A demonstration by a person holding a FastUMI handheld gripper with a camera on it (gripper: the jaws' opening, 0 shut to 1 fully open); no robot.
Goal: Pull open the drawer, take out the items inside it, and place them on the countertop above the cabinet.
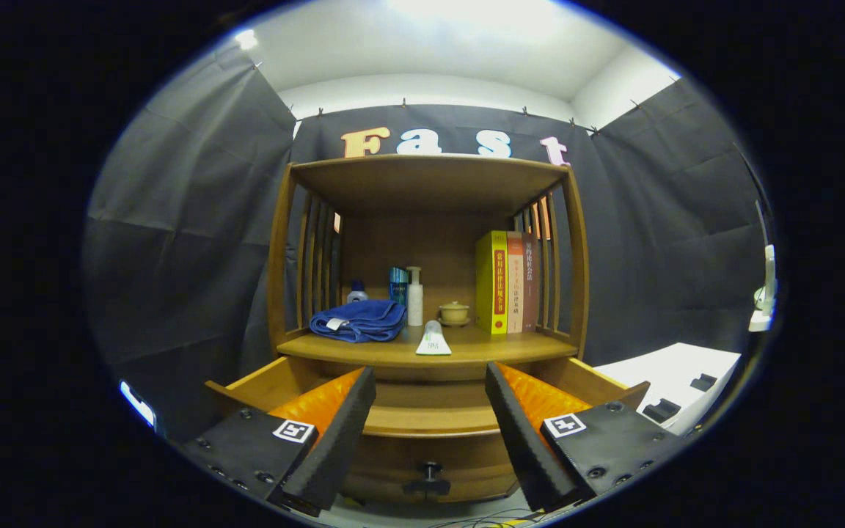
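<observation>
A wooden cabinet (573,242) stands ahead with its upper drawer (430,422) pulled out toward me, under the countertop (510,348). My gripper (430,370) is open, its fingers spread wide over the drawer with nothing between them. I cannot see anything inside the drawer; the fingers hide much of it. On the countertop lie a folded blue towel (358,320) and a white tube (433,341). Behind them stand a white pump bottle (414,295), a blue bottle (398,284), a small blue-capped bottle (356,292) and a small lidded bowl (454,313).
Three upright books (507,282) stand at the countertop's right end. A shelf board (430,176) roofs the countertop. Below the open drawer is a second drawer with a dark knob (430,480). A white table (679,374) with black pieces stands to the right.
</observation>
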